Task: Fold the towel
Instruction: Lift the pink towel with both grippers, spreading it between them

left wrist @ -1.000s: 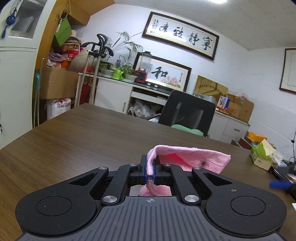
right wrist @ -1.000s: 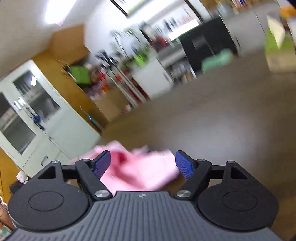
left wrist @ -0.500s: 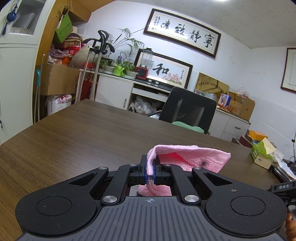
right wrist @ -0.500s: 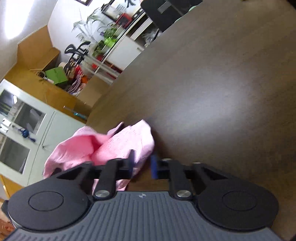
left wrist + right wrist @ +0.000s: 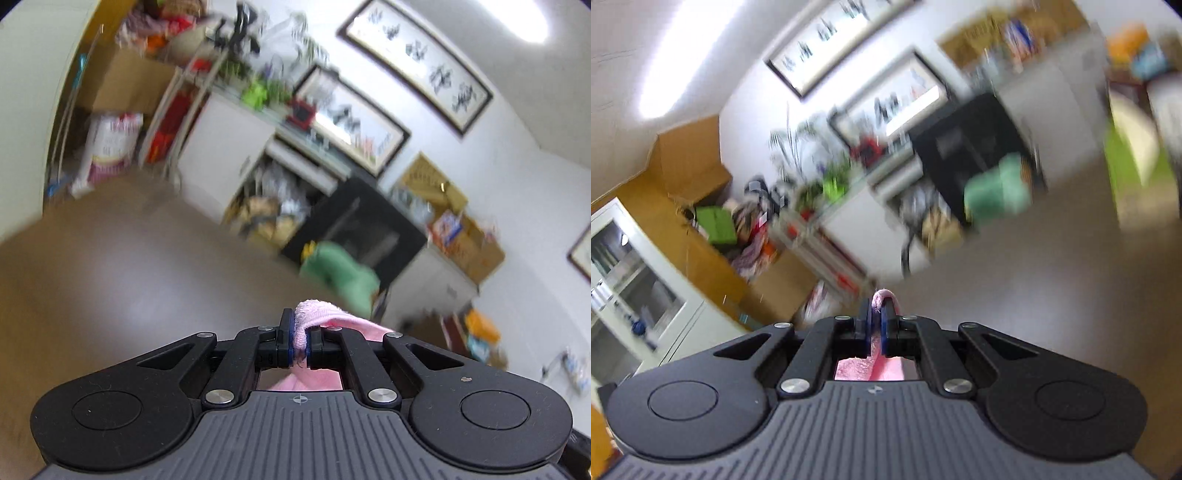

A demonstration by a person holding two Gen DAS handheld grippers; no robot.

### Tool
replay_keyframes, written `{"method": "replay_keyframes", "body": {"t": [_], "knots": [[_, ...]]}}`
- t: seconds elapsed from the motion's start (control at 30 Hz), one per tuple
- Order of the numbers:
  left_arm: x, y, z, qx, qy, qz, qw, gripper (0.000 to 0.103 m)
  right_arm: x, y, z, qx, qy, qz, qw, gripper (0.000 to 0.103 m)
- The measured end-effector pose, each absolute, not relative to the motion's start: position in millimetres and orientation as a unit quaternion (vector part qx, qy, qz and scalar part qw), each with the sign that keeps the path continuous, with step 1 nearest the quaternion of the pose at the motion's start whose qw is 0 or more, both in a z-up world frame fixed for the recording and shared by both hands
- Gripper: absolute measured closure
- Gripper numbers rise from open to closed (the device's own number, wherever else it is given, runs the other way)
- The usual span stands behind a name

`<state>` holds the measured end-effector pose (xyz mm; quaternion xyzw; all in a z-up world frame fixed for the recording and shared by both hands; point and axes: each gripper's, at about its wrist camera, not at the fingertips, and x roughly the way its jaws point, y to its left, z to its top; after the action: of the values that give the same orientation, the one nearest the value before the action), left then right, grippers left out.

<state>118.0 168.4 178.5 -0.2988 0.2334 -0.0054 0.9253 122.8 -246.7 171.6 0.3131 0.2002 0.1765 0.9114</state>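
- Left wrist view: the left hand-held gripper (image 5: 301,341) has its jaws closed tight on a fold of the pink towel (image 5: 317,314), which hangs above the brown table (image 5: 110,295).
- Right wrist view: the right hand-held gripper (image 5: 874,330) pinches another edge of the pink towel (image 5: 882,297); the room behind the towel is blurred.

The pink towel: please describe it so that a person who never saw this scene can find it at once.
Above the brown wooden table, look between the closed black jaws of each hand-held gripper. The left gripper and the right gripper each pinch a fold of the pink towel. It is the only pink, fluffy cloth here; the soft thing on the black chair behind is green.
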Motion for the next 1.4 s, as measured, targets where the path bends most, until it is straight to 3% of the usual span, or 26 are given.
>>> {"method": "replay_keyframes", "body": {"t": [0.1, 0.23, 0.6, 0.93, 1.4], "knots": [[114.5, 159.4, 207.1, -0.295, 0.203, -0.015, 0.933, 0.098, 118.5, -258.1, 205.7, 0.300, 0.154, 0.182, 0.923, 0.098], [79.1, 138.6, 202.1, -0.260, 0.188, -0.038, 0.946, 0.098, 85.3, -275.7, 181.5, 0.293, 0.157, 0.190, 0.924, 0.098], [-18.3, 114.4, 3.3, -0.299, 0.405, -0.008, 0.864, 0.097, -45.4, -301.9, 41.5, 0.311, 0.248, 0.180, 0.900, 0.098], [-87.1, 94.1, 24.9, -0.270, 0.319, -0.037, 0.908, 0.097, -127.1, -328.8, 9.3, 0.361, 0.250, 0.175, 0.881, 0.097], [-135.1, 104.4, 32.0, -0.294, 0.301, -0.066, 0.905, 0.095, -207.1, -360.8, 4.6, 0.408, 0.206, 0.177, 0.871, 0.097]]}}
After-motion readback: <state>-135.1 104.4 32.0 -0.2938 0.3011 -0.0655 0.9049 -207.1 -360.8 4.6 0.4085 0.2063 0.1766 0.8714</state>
